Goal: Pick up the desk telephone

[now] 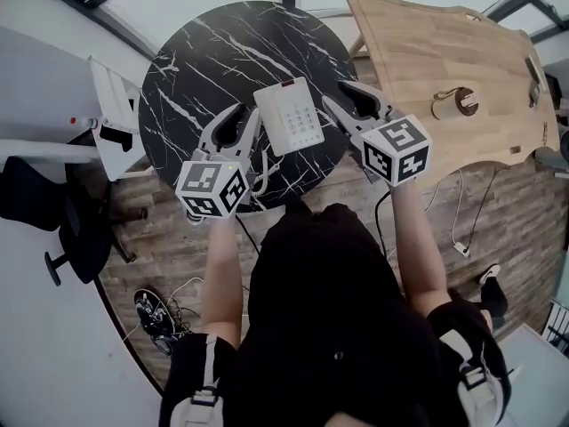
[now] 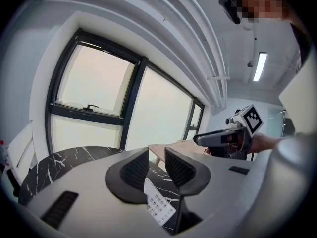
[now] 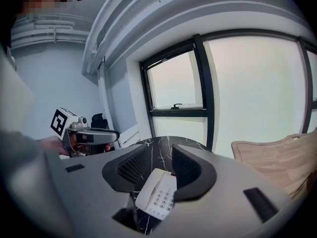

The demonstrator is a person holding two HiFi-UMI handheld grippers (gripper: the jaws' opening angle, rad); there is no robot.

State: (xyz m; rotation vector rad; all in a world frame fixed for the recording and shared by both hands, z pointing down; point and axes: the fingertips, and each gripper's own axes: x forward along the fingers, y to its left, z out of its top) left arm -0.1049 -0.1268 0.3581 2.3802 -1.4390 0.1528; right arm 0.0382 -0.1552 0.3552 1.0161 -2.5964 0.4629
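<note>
The white rectangular plastic desk telephone (image 1: 289, 116) is lying flat on the round black marble table (image 1: 196, 60), toward its near edge. The left gripper (image 1: 244, 118) and right gripper (image 1: 336, 96) are being held over that table, one on each side of the telephone. Both have their jaws apart, with nothing clamped. Uneven contact is judged likely to push the telephone across the smooth marble. A pale wooden tabletop (image 1: 444, 52) is standing beside the table. Nothing is obstructing access.
</note>
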